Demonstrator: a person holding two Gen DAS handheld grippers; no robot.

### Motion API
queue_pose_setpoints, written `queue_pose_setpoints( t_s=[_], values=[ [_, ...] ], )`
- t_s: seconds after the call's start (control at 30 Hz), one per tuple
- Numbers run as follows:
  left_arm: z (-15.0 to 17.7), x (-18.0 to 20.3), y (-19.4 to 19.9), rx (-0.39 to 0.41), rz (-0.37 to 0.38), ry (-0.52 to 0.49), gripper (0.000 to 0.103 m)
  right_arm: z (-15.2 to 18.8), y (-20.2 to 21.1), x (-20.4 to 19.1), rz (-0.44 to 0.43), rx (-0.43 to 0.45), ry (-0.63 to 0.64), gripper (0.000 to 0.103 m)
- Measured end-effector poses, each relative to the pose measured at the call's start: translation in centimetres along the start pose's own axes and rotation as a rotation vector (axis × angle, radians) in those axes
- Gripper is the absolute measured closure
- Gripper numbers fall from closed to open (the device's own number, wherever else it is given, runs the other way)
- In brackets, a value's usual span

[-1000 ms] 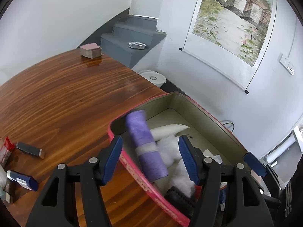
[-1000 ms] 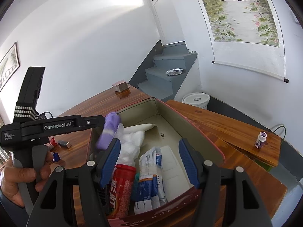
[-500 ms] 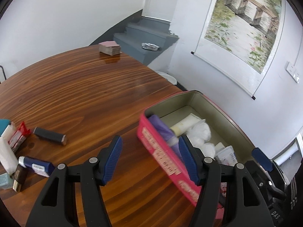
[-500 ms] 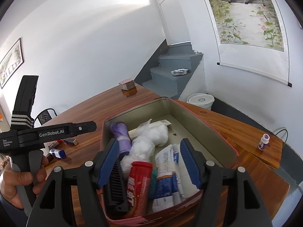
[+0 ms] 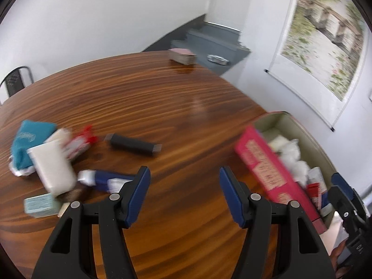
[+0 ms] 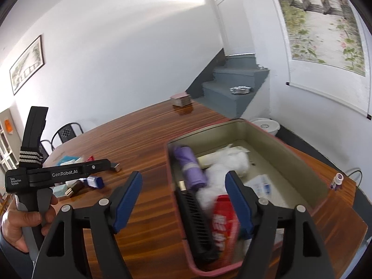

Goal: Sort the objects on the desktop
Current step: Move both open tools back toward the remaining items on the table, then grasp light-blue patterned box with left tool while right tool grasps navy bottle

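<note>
My left gripper (image 5: 184, 174) hangs open and empty over the bare wooden table (image 5: 162, 107). To its left lies a loose pile: a black bar (image 5: 132, 145), a blue tube (image 5: 109, 180), a white cup (image 5: 53, 167), a teal pouch (image 5: 25, 141), a red packet (image 5: 79, 143) and a small teal box (image 5: 39, 205). The pink box (image 5: 265, 162) stands at the right. My right gripper (image 6: 183, 179) is opening above the box's near left wall (image 6: 171, 186), with nothing pressed by its pads. Inside lie a purple roll (image 6: 190, 165), white cotton (image 6: 230, 162), a black comb (image 6: 197, 220) and a red pack (image 6: 223, 220).
A pink-topped block (image 5: 182, 55) sits at the table's far edge. A small vial (image 6: 337, 180) stands on a lower wooden board right of the box. A hand (image 6: 14, 220) grips the left tool's handle. Chairs (image 6: 67, 132) and grey stairs (image 6: 232, 88) lie beyond the table.
The purple roll left my left fingers and now lies in the box. My left gripper swung left toward the loose pile. My right gripper shifted left and its jaws widened.
</note>
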State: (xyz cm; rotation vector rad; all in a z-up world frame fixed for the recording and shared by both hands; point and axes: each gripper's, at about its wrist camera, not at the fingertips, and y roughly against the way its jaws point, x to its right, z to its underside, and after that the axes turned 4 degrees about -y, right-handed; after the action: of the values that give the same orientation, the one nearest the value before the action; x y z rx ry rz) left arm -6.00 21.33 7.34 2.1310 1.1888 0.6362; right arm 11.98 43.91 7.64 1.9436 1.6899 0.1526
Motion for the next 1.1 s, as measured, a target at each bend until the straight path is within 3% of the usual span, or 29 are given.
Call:
queue_pose_setpoints(
  t_s=[0.33, 0.43, 0.5, 1.1],
  values=[
    [3.3, -10.5, 2.8, 0.006, -0.233, 0.145, 0.037, 1.6, -2.9, -5.5, -0.093, -0.089, 0.055, 0.024],
    [4.2, -12.9, 3.0, -0.001, -0.275, 0.187, 0.023, 2.2, -3.8, -6.9, -0.113, -0.123, 0.064, 0.024],
    [4.7, -14.0, 2.9, -0.007, -0.296, 0.205, 0.023, 2.5, -4.4, -7.8, -0.122, -0.14, 0.072, 0.024],
    [6.4, -15.7, 0.6, -0.068, -0.29, 0.212, 0.018, 3.7, -6.8, -10.0, -0.12, -0.204, 0.099, 0.024]
  ],
)
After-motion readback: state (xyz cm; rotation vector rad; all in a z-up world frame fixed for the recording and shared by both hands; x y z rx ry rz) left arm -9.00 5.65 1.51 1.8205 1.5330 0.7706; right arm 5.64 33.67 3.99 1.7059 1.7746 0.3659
